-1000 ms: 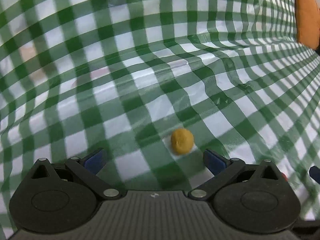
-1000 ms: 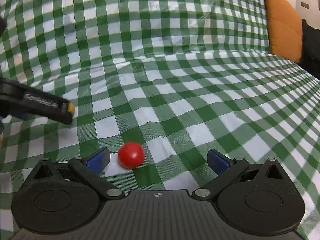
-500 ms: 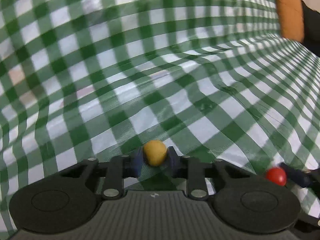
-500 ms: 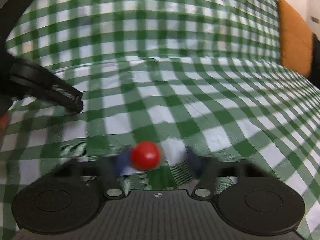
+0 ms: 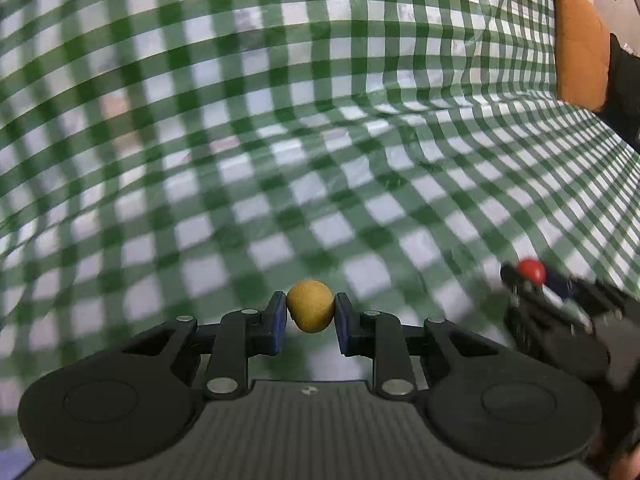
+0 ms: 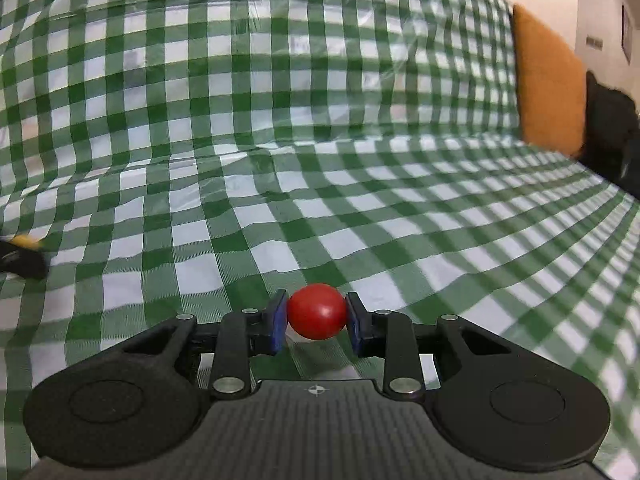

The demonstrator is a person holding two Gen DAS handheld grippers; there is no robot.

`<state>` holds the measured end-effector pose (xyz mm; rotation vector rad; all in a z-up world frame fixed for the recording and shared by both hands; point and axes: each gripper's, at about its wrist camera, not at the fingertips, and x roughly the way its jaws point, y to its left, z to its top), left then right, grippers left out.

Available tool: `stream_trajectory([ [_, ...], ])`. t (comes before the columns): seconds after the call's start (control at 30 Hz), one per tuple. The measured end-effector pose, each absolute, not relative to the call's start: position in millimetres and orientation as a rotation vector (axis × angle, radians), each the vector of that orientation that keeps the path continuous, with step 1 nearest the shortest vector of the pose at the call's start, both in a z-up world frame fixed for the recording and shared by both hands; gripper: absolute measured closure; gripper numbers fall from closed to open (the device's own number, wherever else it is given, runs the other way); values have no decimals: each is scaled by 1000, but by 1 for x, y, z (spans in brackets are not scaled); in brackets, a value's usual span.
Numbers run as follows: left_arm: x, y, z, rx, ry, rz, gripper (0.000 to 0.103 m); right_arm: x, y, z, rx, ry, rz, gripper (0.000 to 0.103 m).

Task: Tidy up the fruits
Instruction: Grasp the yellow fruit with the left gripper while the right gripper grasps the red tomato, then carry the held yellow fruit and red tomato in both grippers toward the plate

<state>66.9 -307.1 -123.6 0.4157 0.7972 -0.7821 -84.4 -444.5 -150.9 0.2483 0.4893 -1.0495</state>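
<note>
My left gripper (image 5: 310,312) is shut on a small yellow-orange round fruit (image 5: 310,306), held between the blue pads above the green checked cloth (image 5: 280,140). My right gripper (image 6: 317,318) is shut on a small red round fruit (image 6: 317,311), also lifted off the cloth. In the left wrist view the right gripper shows at the right edge with the red fruit (image 5: 530,271) at its tips. In the right wrist view the left gripper's tip and a bit of the yellow fruit (image 6: 24,241) show at the far left edge.
The green-and-white checked cloth (image 6: 360,120) covers the whole surface and rises like a backrest behind. An orange cushion (image 6: 548,84) and a dark object (image 6: 612,128) stand at the far right.
Both grippers closed on their fruits, the left on the yellow one, the right on the red one, and have lifted them off the cloth. The views have tilted upward.
</note>
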Motion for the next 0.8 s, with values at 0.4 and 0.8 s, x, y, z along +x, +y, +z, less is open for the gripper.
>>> stream_trajectory([
  [0.4,-22,-163,-50,435,809,-691,75,-160,-329,-80,510,486,-918,71],
  [0.8,-83,-26,12,336,791,-593,75,-220,-178,-8,495,477,-707,71],
])
